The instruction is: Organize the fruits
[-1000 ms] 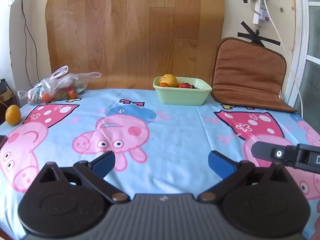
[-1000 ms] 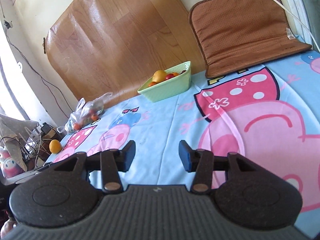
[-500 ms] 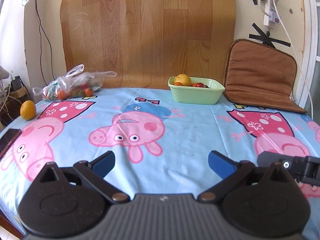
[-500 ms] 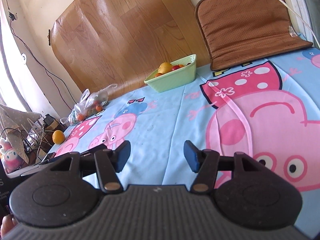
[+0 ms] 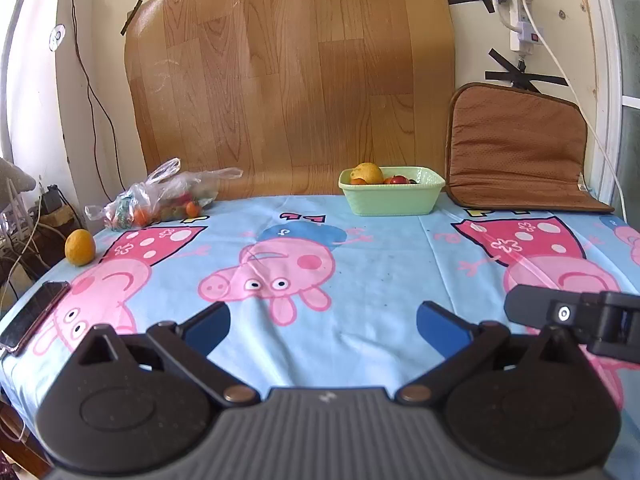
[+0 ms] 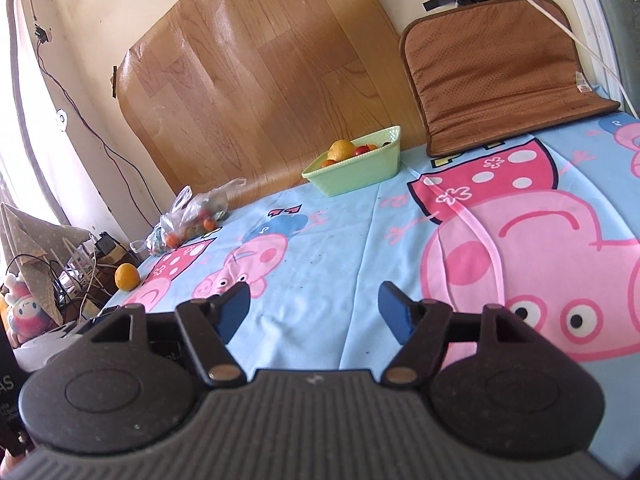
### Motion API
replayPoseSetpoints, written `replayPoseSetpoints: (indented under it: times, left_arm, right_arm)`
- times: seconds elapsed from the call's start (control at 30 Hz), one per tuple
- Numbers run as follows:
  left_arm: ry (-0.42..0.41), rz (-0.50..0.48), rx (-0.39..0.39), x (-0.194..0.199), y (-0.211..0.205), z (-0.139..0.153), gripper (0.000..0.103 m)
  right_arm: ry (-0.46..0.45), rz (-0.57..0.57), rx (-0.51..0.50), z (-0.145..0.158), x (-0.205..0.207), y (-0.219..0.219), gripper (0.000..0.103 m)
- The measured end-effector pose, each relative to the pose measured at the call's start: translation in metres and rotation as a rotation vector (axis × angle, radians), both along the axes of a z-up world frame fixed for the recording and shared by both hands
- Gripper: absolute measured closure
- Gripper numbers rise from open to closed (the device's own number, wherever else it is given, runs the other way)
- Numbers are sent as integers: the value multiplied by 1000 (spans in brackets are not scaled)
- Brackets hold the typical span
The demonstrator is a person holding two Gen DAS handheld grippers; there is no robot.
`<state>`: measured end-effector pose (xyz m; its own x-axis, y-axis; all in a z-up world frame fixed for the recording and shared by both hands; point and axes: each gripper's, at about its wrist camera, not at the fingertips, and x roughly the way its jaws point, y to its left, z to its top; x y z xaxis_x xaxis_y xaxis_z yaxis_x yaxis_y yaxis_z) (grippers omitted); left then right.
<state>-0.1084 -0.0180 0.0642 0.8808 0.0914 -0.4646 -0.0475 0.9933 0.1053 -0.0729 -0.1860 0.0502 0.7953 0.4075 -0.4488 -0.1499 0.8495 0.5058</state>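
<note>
The surface [image 5: 380, 248], under a blue cartoon-pig cloth, takes most of both views. At its far edge a brown cushion [image 5: 516, 144] leans on the wall, probably only stored there. Next to it stands the green basket [image 5: 392, 196], which already holds an orange and some red fruits, so I judge it is the place where the fruits are collected. At the far left lies a plastic bag [image 5: 164, 200] with small orange and red fruits inside; it looks like the source that must be emptied. One loose orange [image 5: 80, 247] sits alone near the left edge, and a phone [image 5: 34, 316] lies just at the left edge, closer to the cameras.

The left tongs [image 5: 322, 326] hover low over the near side, level and pointing to the far wall, with the tips wide apart and nothing between them. The right tongs [image 6: 314, 310] are beside them, tilted a little, also apart and holding nothing. Both are well away from any fruit, so no pick has begun, I think.
</note>
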Motion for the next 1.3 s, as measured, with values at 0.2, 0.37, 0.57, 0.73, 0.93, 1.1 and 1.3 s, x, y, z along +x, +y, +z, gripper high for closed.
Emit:
replayPoseSetpoints:
  times: [0.2,0.37,0.57,0.73,0.93,1.1,1.3]
  left_arm:
    - [-23,7,33,-7,-4,0,0]
    - [-20,9,20,-8,-4,0,0]
    - [-35,-9,1,-10,-6,2,0]
    - [-36,-6,13,-13,-7,2,0]
    - [-35,-2,11,-13,-7,1,0]
    - [-25,6,8,-11,-5,0,0]
    - [13,21,3,-6,-1,-6,0]
  right_arm:
    - [-5,-4,2,-1,-3,0,29]
    - [-5,-6,8,-2,-5,0,29]
    - [-25,-18,1,2,-9,-3,27]
    - [-17,-30,10,-1,-10,-7,26]
    - [-23,-27,5,-1,-11,-6,26]
    - [-21,-54,2,-2,-12,-8,26]
    - [-11,-54,-1,-4,-11,-5,26]
